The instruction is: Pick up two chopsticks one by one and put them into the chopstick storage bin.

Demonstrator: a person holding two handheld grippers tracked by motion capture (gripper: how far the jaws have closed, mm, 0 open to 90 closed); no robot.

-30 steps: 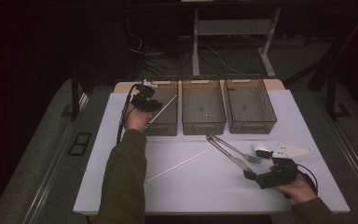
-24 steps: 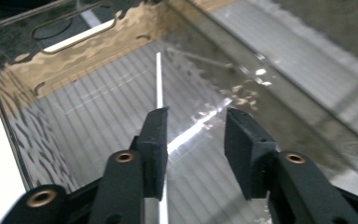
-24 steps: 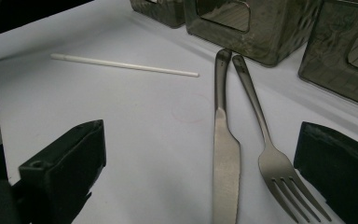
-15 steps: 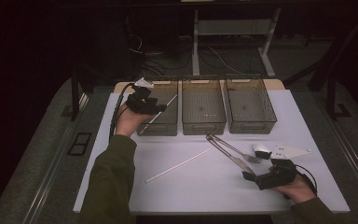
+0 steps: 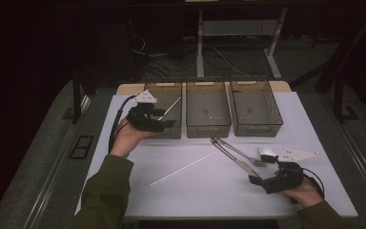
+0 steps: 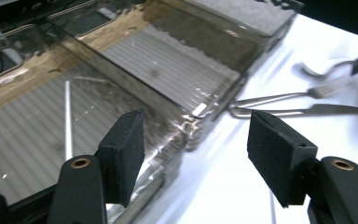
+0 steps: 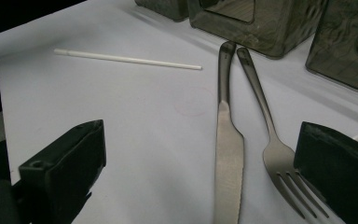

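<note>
**Sorting sticks and cutlery into bins: one stick dropped, one waiting**

Hovering at the near edge of the left bin (image 5: 164, 107), the left claw (image 5: 164, 125), jaws spread and just now opening, nothing between them. Lying inside that bin, a white stick (image 6: 67, 119), leaning toward the far wall. Standing beside it, the middle bin (image 5: 208, 107) and the right bin (image 5: 256, 106), both looking bare.

Resting on the white bench (image 5: 209, 191), a second white stick (image 5: 182, 169), well apart from both claws, between them. Running its long axis on a diagonal, near end pointing toward the person's left side, far end toward the cutlery. Judging by that, sitting nearer the left claw's side and calling for a pinch across the thin shaft, not along it.

Waiting low at the right, the right claw (image 5: 256, 180), jaws spread and empty, pointing along a knife (image 7: 228, 149) and a fork (image 7: 272, 149) lying side by side, handles toward the bins. Sitting just beside them, a white spoon (image 5: 267, 152).
</note>
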